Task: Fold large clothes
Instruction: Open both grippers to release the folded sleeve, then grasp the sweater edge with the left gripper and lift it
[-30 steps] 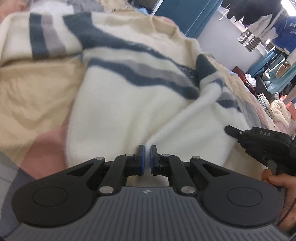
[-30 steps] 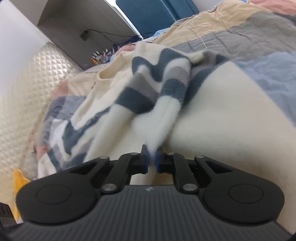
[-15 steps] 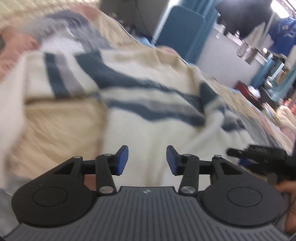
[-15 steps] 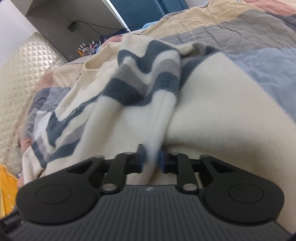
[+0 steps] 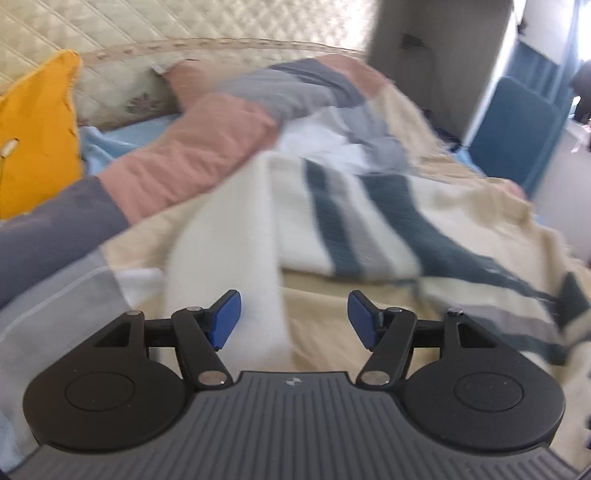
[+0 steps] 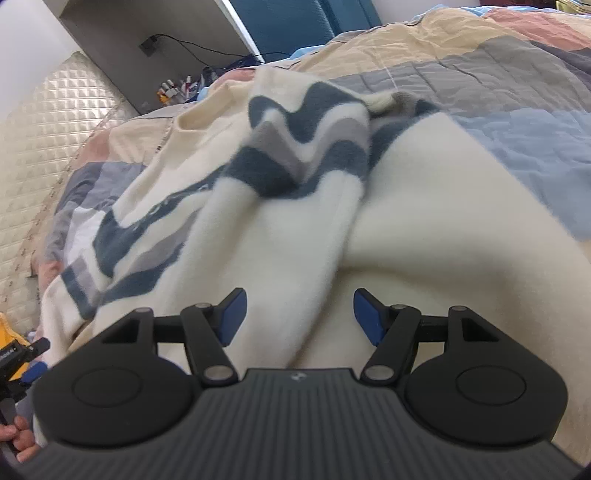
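Right wrist view: both grippers, right point(image 6: 298, 315) and left point(image 5: 293, 319), had just opened, releasing the striped sweater point(image 6: 288, 192); regrasping looked next.

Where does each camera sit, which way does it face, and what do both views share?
Left wrist: sits on the left tongs, looks down across the bed toward the quilted headboard and a yellow pillow; its open blue pads show, just opened, touching nothing.
Right wrist: sits on the right tongs, looks down over the striped sweater; its pads, just opened, stand clear of a cream fold; a hand shows at lower left.
Shared: the sweater on the patchwork quilt.
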Demonstrator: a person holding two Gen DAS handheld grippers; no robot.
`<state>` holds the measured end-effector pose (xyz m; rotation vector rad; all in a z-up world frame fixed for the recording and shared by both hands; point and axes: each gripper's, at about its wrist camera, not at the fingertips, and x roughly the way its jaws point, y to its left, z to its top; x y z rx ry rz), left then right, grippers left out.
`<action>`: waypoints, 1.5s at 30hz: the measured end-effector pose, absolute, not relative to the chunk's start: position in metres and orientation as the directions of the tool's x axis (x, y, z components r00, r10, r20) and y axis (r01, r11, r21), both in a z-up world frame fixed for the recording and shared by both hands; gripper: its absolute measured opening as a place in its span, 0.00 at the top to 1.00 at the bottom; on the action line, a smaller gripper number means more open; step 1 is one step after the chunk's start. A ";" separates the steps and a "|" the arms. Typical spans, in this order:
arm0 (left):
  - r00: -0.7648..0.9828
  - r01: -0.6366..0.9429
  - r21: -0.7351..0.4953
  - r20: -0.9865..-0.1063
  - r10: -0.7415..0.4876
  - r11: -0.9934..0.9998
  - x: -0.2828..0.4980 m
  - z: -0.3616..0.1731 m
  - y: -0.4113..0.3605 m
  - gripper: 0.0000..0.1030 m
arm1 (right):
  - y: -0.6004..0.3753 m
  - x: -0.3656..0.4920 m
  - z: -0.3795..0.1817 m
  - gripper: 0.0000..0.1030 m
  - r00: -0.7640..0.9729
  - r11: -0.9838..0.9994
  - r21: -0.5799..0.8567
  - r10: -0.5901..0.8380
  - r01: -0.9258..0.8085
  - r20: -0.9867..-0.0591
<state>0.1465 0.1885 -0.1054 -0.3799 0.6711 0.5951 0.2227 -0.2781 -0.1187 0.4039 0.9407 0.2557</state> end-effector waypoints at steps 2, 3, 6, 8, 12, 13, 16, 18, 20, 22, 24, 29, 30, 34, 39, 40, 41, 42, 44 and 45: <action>0.603 -0.643 -0.099 -0.677 0.422 0.759 0.152 -0.111 0.195 0.32 | -0.277 0.222 -0.119 0.35 0.570 0.899 0.437 0.379 -0.037 -0.729; 0.598 -0.649 -0.091 -0.675 0.432 0.755 0.155 -0.114 0.199 0.32 | -0.277 0.222 -0.119 0.35 0.570 0.903 0.429 0.372 -0.039 -0.732; 0.584 -0.649 -0.053 -0.674 0.452 0.759 0.165 -0.123 0.205 0.32 | -0.271 0.220 -0.118 0.36 0.569 0.917 0.396 0.351 -0.048 -0.743; 0.566 -0.647 -0.028 -0.689 0.454 0.762 0.171 -0.131 0.209 0.32 | -0.267 0.220 -0.117 0.36 0.568 0.925 0.375 0.339 -0.057 -0.750; 0.525 -0.633 0.070 -0.694 0.493 0.771 0.180 -0.145 0.208 0.34 | -0.261 0.221 -0.114 0.36 0.571 0.937 0.343 0.320 -0.071 -0.756; 0.511 -0.635 0.092 -0.695 0.506 0.767 0.181 -0.148 0.209 0.39 | -0.261 0.221 -0.114 0.36 0.571 0.938 0.340 0.317 -0.071 -0.757; 0.509 -0.645 0.085 -0.693 0.510 0.760 0.175 -0.150 0.213 0.59 | -0.261 0.222 -0.112 0.36 0.573 0.935 0.348 0.322 -0.069 -0.754; 0.523 -0.652 0.059 -0.687 0.505 0.756 0.167 -0.140 0.213 0.81 | -0.262 0.222 -0.110 0.36 0.579 0.930 0.361 0.334 -0.074 -0.744; 0.554 -0.653 0.014 -0.673 0.490 0.757 0.158 -0.124 0.210 0.84 | -0.262 0.221 -0.106 0.36 0.587 0.927 0.367 0.342 -0.082 -0.734; 0.594 -0.661 -0.091 -0.670 0.445 0.745 0.147 -0.104 0.211 0.85 | -0.261 0.221 -0.103 0.36 0.589 0.919 0.385 0.358 -0.084 -0.725; 0.658 -0.636 -0.216 -0.654 0.373 0.741 0.142 -0.081 0.207 0.86 | -0.262 0.219 -0.100 0.36 0.588 0.907 0.410 0.383 -0.094 -0.713; 0.793 -0.488 -0.360 -0.564 0.231 0.795 0.146 -0.014 0.164 0.86 | -0.268 0.213 -0.091 0.35 0.591 0.884 0.454 0.427 -0.114 -0.684; 0.815 -0.444 -0.379 -0.548 0.189 0.812 0.150 0.000 0.151 0.86 | -0.271 0.211 -0.090 0.35 0.594 0.880 0.461 0.430 -0.110 -0.680; 0.861 -0.290 -0.386 -0.505 0.062 0.876 0.172 0.044 0.092 0.86 | -0.291 0.206 -0.083 0.35 0.609 0.850 0.521 0.456 -0.081 -0.649; 0.855 -0.121 -0.375 -0.510 -0.095 0.919 0.211 0.064 0.009 0.86 | -0.321 0.204 -0.074 0.34 0.658 0.830 0.557 0.436 -0.029 -0.615; 0.846 -0.095 -0.365 -0.520 -0.118 0.926 0.220 0.063 -0.006 0.86 | -0.327 0.204 -0.074 0.34 0.666 0.821 0.571 0.434 -0.015 -0.607; 0.835 -0.072 -0.351 -0.533 -0.136 0.934 0.229 0.059 -0.022 0.86 | -0.333 0.204 -0.074 0.34 0.676 0.815 0.580 0.426 0.002 -0.601; 0.822 -0.056 -0.335 -0.551 -0.147 0.941 0.238 0.053 -0.038 0.86 | -0.340 0.204 -0.073 0.34 0.687 0.808 0.589 0.415 0.023 -0.596; 0.788 -0.044 -0.319 -0.594 -0.163 0.947 0.257 0.035 -0.064 0.86 | -0.352 0.203 -0.074 0.34 0.708 0.799 0.600 0.401 0.040 -0.582; 0.770 -0.041 -0.318 -0.615 -0.173 0.947 0.266 0.022 -0.076 0.86 | -0.356 0.204 -0.075 0.34 0.713 0.797 0.602 0.392 0.052 -0.581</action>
